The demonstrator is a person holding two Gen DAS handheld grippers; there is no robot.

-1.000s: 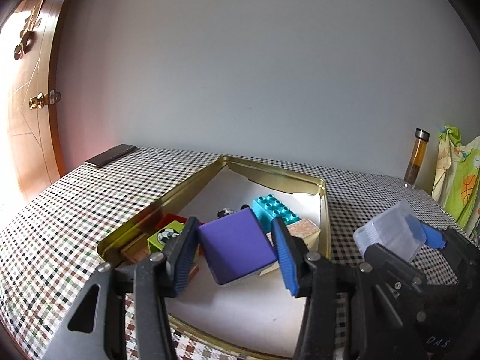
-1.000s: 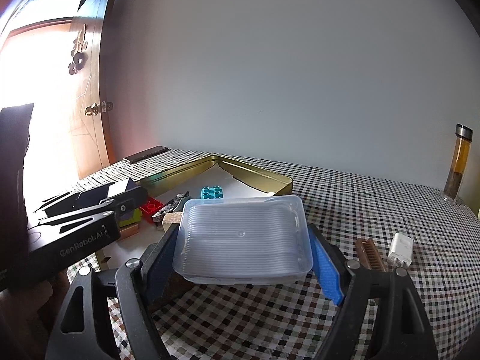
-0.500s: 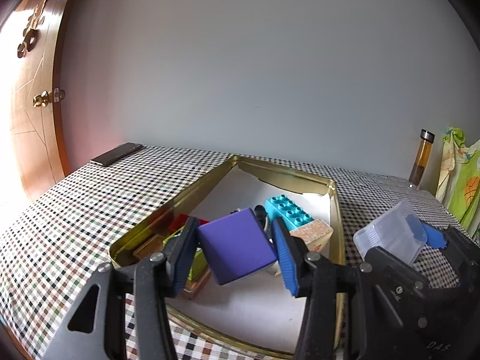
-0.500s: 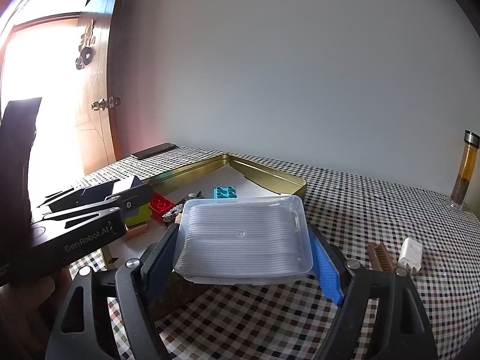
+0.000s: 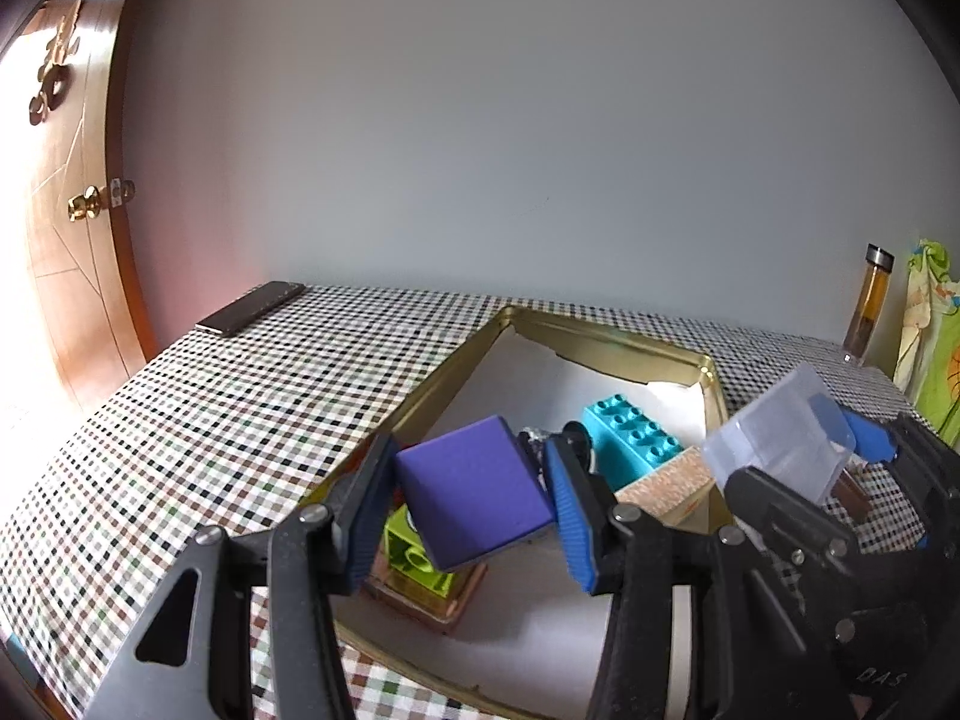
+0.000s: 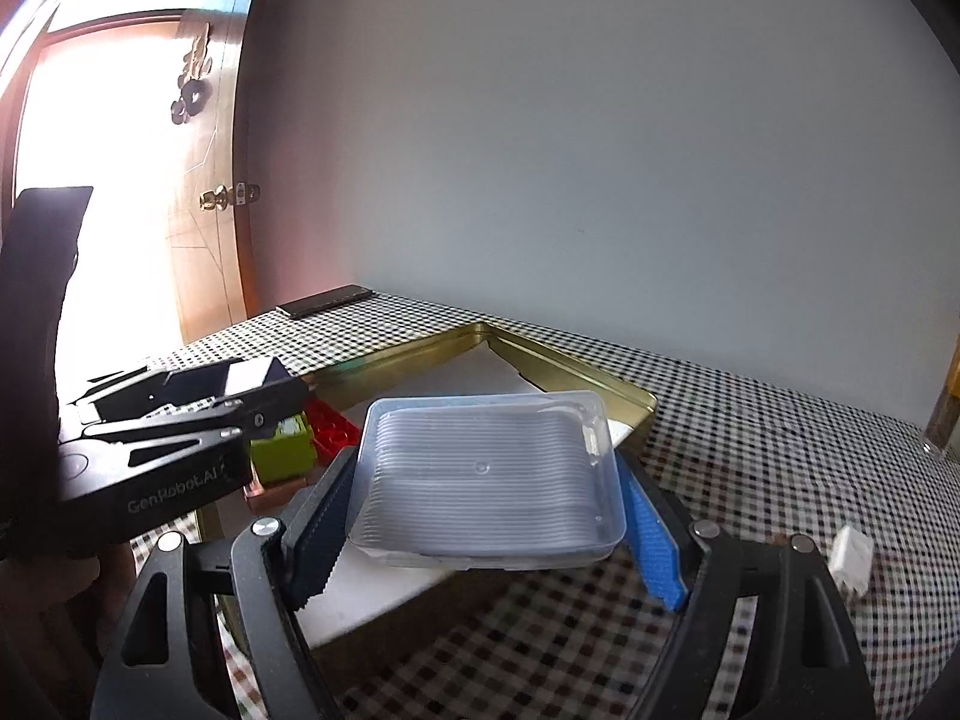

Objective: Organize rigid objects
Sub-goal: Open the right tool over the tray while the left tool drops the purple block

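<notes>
My left gripper (image 5: 474,501) is shut on a purple box (image 5: 474,495), held tilted above the near end of a gold tin tray (image 5: 606,337). Inside the tray lie a teal brick (image 5: 630,435), a lime brick (image 5: 414,558) on a copper block, a red brick (image 6: 330,423) and a cork-topped block (image 5: 666,483). My right gripper (image 6: 489,531) is shut on a clear plastic box (image 6: 486,474), held over the tray's near right corner. In the left wrist view the right gripper (image 5: 840,480) shows at the right with the clear plastic box (image 5: 780,438). The left gripper (image 6: 180,420) sits at the left of the right wrist view.
A checkered cloth (image 5: 240,408) covers the table. A dark flat slab (image 5: 252,307) lies at the far left corner beside a wooden door (image 5: 66,252). An amber bottle (image 5: 867,306) stands at the far right, near a colourful cloth (image 5: 930,336). A white charger (image 6: 852,558) lies right of the tray.
Both grippers have shifted across the table with their loads still held. The tray and its bricks now sit further right in the left wrist view and lower left in the right wrist view.
</notes>
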